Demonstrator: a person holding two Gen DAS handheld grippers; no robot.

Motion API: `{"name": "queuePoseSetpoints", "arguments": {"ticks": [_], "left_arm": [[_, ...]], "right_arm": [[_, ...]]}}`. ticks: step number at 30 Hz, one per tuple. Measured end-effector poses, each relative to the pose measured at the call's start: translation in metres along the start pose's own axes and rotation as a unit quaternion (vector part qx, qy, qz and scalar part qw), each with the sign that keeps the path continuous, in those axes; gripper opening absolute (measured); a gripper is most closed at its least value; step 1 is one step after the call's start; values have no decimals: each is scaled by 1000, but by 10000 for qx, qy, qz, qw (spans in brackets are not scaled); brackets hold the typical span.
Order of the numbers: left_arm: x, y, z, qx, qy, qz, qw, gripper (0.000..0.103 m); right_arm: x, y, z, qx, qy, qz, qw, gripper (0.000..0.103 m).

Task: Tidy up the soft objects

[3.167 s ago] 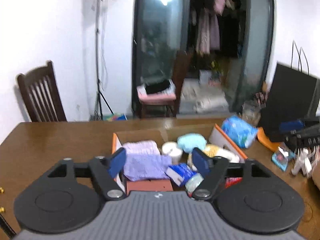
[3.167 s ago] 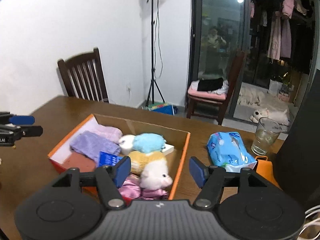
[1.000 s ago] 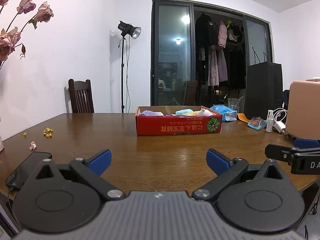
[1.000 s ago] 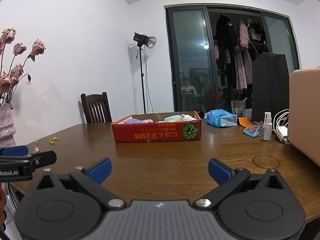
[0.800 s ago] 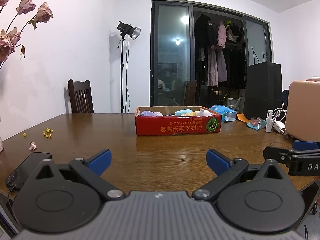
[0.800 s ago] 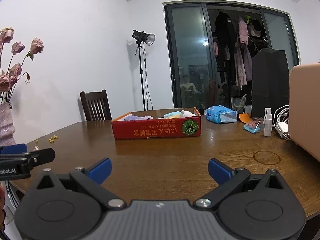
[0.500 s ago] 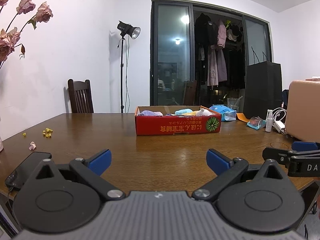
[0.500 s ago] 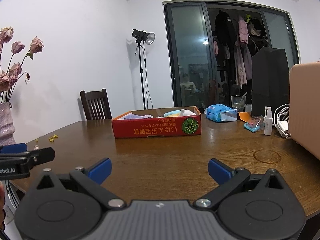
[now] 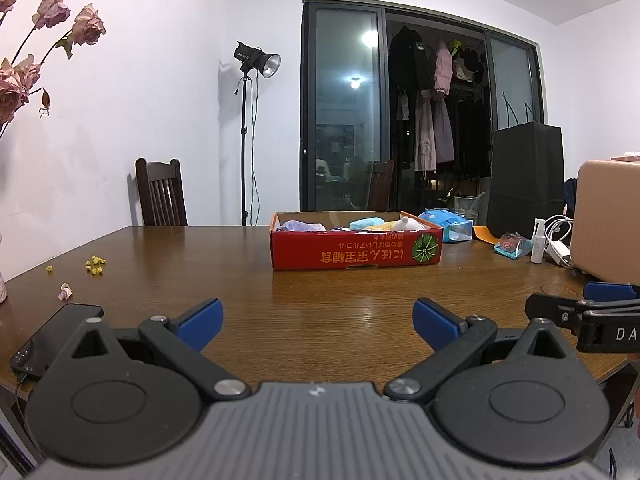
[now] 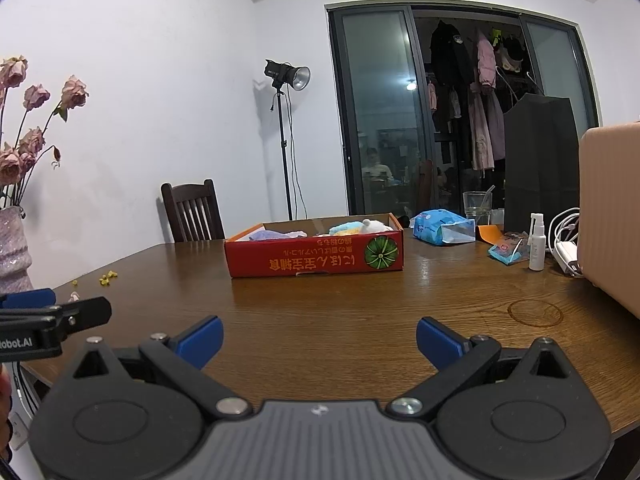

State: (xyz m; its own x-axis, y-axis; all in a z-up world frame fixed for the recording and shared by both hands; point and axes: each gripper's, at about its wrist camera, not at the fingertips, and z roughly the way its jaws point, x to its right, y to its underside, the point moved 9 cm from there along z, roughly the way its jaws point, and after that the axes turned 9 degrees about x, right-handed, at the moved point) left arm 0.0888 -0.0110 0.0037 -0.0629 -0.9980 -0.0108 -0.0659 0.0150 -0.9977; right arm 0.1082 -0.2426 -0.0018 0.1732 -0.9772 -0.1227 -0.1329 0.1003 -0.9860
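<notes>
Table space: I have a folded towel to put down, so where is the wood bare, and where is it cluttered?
Bare wood runs from the red box toward the camera, and left of the box up to the petals and phone. The table's right edge is crowded: blue packet, glass, spray bottle, cables.

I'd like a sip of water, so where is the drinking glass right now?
The drinking glass stands at the table's far right, behind the blue tissue pack and beside the black bag.

Wooden table [image 9: 320,304] carries red box [image 9: 356,256], phone [image 9: 52,332], spray bottle [image 10: 536,248]
</notes>
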Motion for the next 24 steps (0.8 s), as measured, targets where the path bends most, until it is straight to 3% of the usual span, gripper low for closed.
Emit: {"name": "queuePoseSetpoints", "arguments": {"ticks": [24], "left_arm": [[2,-2,-3,88,35,-34,9999,103]], "right_arm": [[1,3,2,-16,-5,27,10000,103]]}}
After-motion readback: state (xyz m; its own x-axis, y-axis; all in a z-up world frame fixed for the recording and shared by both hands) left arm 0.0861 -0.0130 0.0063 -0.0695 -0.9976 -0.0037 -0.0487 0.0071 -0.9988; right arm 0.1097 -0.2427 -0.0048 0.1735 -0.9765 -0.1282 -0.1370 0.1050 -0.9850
